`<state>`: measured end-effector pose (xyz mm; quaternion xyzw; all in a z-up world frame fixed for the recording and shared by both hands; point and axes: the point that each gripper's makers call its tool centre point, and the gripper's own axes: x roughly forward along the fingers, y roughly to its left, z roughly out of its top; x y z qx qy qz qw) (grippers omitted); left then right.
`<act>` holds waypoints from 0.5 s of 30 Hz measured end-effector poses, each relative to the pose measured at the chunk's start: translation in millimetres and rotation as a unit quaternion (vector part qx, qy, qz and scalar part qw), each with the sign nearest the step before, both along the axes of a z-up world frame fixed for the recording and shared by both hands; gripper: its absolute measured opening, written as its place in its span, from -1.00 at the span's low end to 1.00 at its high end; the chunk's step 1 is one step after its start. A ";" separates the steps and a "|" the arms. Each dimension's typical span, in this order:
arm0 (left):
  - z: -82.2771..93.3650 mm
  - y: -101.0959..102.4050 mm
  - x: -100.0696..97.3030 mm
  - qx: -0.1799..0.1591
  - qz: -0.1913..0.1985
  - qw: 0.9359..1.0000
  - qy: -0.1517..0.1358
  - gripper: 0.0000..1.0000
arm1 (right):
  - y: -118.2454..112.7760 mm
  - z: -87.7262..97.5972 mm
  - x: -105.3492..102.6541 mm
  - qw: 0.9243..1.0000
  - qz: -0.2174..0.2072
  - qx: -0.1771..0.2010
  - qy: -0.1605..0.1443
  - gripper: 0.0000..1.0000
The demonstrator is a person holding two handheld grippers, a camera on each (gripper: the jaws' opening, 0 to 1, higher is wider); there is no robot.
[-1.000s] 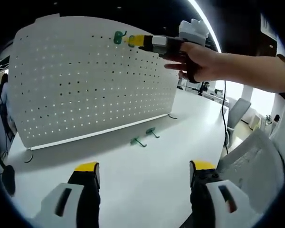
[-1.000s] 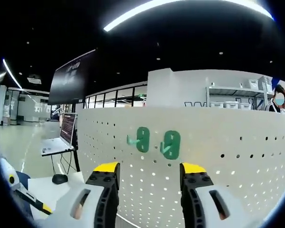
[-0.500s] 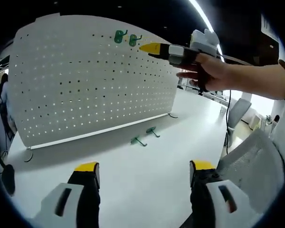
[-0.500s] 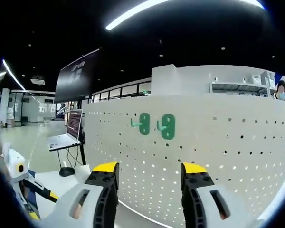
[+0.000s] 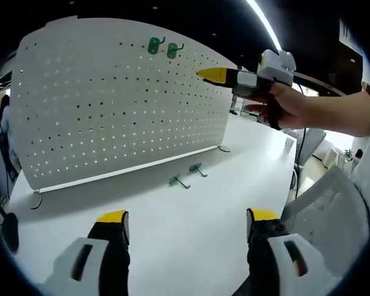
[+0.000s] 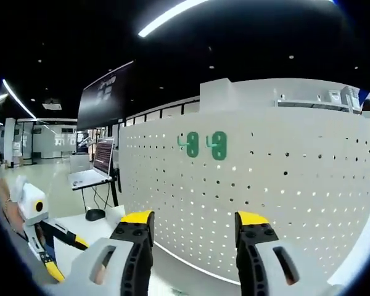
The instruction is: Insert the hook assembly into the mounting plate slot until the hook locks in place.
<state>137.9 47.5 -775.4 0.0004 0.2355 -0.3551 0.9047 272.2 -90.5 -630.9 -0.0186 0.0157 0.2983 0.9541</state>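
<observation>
A white pegboard stands upright on the white table. Two green hooks hang side by side near its top edge. Two more green hooks lie on the table by its base. A hand holds my right gripper in the air, right of the hung hooks and apart from them. In the right gripper view the same hung hooks sit on the pegboard, well beyond my open, empty right gripper. My left gripper hovers low over the table, open and empty.
The pegboard rests on small feet near the table's left side. An office chair and a mesh chair back stand to the right. A laptop on a stand and a dark screen lie beyond the board's end.
My right gripper has drawn back from the pegboard, to the right and slightly down, leaving the second green hook hanging beside the first. My left gripper has stayed still.
</observation>
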 end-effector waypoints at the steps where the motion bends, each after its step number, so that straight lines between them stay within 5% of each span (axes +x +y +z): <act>1: -0.3 0.0 -0.1 0.000 0.000 1.000 0.000 0.60 | -1.1 -2.1 -1.2 1.000 0.000 -0.001 0.003 0.03; 15: -2.4 -0.1 -0.8 0.003 -0.004 1.000 0.003 0.60 | -28.4 -26.9 -21.4 0.999 -0.011 -0.012 0.027 0.05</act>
